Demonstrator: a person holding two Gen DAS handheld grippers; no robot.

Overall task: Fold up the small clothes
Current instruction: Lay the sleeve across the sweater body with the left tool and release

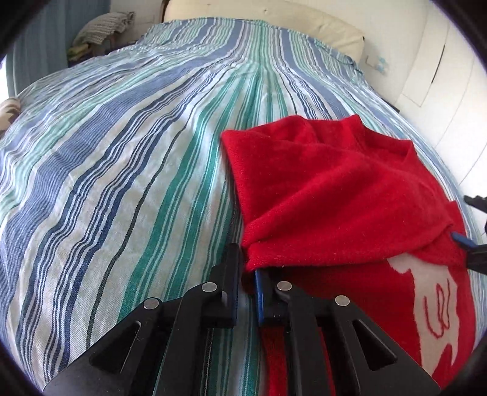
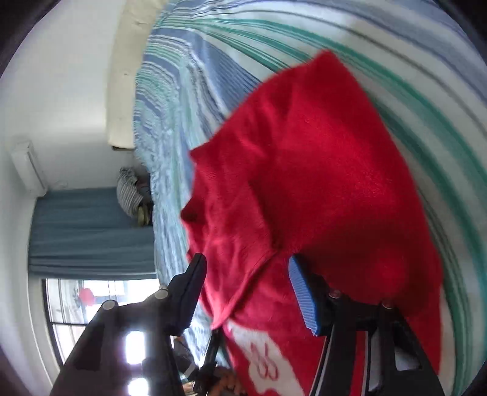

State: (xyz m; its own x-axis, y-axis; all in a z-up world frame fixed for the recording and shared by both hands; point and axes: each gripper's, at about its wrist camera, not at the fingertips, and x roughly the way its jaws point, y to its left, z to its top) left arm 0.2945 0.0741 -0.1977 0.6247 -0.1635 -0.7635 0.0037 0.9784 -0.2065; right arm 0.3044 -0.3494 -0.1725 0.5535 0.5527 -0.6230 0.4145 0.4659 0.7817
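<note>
A red fleece garment (image 1: 328, 195) with a white patch and red lettering (image 1: 435, 307) lies partly folded on the striped bed (image 1: 121, 170). My left gripper (image 1: 248, 271) sits at the garment's near left corner, jaws a narrow gap apart with red cloth at the gap; whether it grips is unclear. In the right wrist view the same garment (image 2: 304, 170) fills the middle. My right gripper (image 2: 246, 277) is open, its fingers astride the folded edge. The right gripper's fingertips (image 1: 474, 252) also show in the left wrist view at the right edge.
The bed has a blue, green and white striped cover. A cream headboard cushion (image 1: 274, 21) stands at the far end. White cupboard doors (image 1: 441, 70) are to the right. A pile of striped cloth (image 1: 100, 27) lies at the far left. A blue curtain (image 2: 91, 228) and window show in the right view.
</note>
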